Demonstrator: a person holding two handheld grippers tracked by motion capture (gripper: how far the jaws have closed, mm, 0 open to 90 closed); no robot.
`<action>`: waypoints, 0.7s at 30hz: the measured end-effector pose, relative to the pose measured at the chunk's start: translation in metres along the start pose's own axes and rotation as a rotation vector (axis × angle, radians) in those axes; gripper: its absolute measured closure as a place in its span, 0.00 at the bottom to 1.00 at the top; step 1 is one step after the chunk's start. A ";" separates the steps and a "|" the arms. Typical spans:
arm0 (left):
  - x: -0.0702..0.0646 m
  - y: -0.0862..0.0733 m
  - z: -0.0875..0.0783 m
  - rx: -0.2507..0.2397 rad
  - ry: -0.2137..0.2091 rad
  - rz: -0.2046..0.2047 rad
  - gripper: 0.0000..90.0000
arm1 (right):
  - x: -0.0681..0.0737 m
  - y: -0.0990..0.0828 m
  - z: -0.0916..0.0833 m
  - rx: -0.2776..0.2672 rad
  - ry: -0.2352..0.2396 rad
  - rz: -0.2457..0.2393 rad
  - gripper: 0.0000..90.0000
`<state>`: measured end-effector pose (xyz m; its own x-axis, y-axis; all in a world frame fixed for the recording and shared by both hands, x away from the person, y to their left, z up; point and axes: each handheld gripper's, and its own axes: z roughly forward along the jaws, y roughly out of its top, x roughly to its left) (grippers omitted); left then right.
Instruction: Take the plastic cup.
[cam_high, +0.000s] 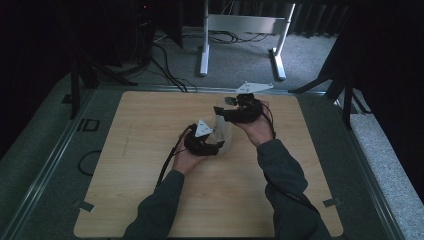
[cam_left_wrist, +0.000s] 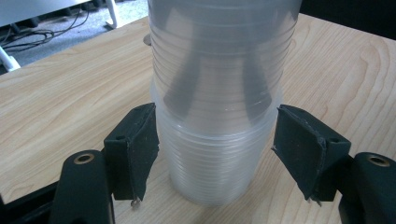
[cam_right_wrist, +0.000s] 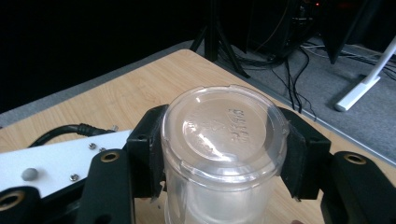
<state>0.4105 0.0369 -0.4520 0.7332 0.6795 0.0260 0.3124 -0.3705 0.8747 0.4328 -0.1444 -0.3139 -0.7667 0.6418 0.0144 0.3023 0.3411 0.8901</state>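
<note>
A stack of clear plastic cups stands upside down on the wooden table near its middle. In the left gripper view the lower cups sit between my black pads, which touch them on both sides. My left gripper is shut on that lower part; it comes in from the near left. My right gripper is shut on the topmost cup, whose flat base faces the camera. That gripper is behind and to the right of the stack.
A white desk frame stands on the grey carpet beyond the table, with black cables trailing left of it. A cable loop lies off the table's left edge. Dark stands flank the table at both sides.
</note>
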 end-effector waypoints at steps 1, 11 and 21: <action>0.000 0.000 0.000 -0.003 0.000 -0.001 0.35 | 0.000 0.001 -0.001 -0.002 0.003 0.006 0.46; -0.001 0.000 -0.001 -0.006 0.000 -0.001 0.35 | 0.001 0.008 -0.010 -0.015 0.002 0.001 0.46; -0.001 -0.001 -0.003 -0.014 -0.003 -0.004 0.35 | 0.003 0.016 -0.022 -0.037 -0.006 -0.016 0.46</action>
<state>0.4073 0.0383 -0.4516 0.7339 0.6789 0.0206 0.3069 -0.3585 0.8816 0.4227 -0.1528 -0.2898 -0.7676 0.6409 -0.0024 0.2689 0.3254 0.9065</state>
